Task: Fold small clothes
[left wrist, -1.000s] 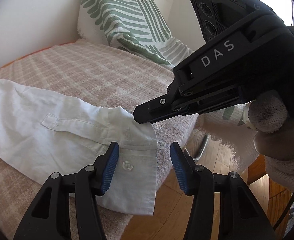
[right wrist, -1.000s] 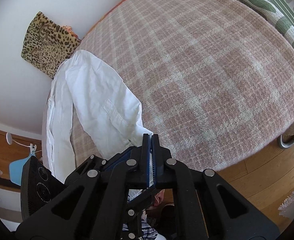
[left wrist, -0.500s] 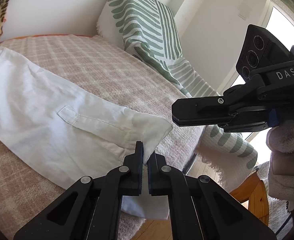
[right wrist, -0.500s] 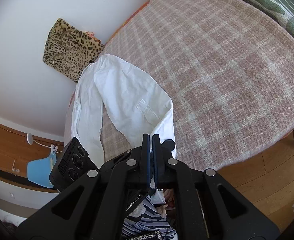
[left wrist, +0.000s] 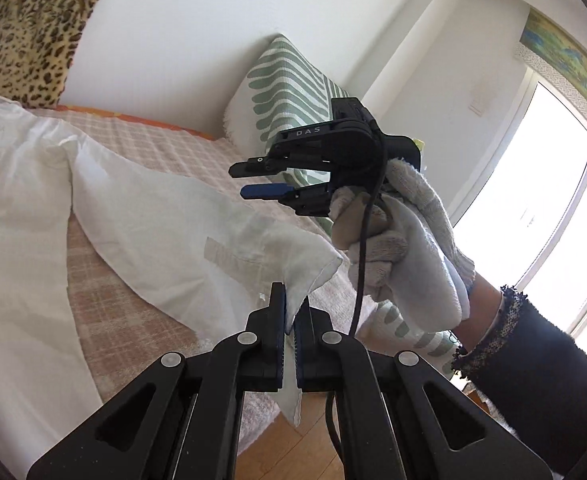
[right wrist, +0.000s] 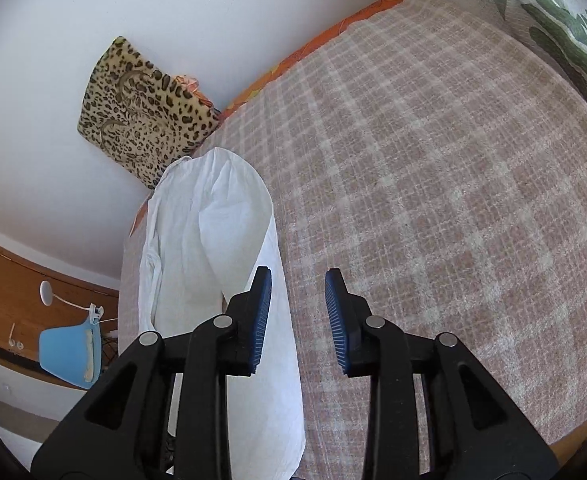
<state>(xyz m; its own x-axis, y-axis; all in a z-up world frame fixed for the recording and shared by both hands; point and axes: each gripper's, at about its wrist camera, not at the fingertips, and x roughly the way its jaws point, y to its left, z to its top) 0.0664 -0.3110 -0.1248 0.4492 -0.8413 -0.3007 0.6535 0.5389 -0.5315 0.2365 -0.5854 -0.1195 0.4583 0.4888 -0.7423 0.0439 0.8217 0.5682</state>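
Two grippers over plaid bed (right wrist: 433, 200), left gripper (left wrist: 289, 320) clamped on cuff of white shirt (left wrist: 153, 216) lying on bed, right gripper (right wrist: 298, 300) jaws just opening, nothing between them

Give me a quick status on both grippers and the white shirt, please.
Left gripper shut on sleeve cuff, lifted off bed. Right gripper empty, jaws just opening. White shirt not yet folded. Nothing in the way.
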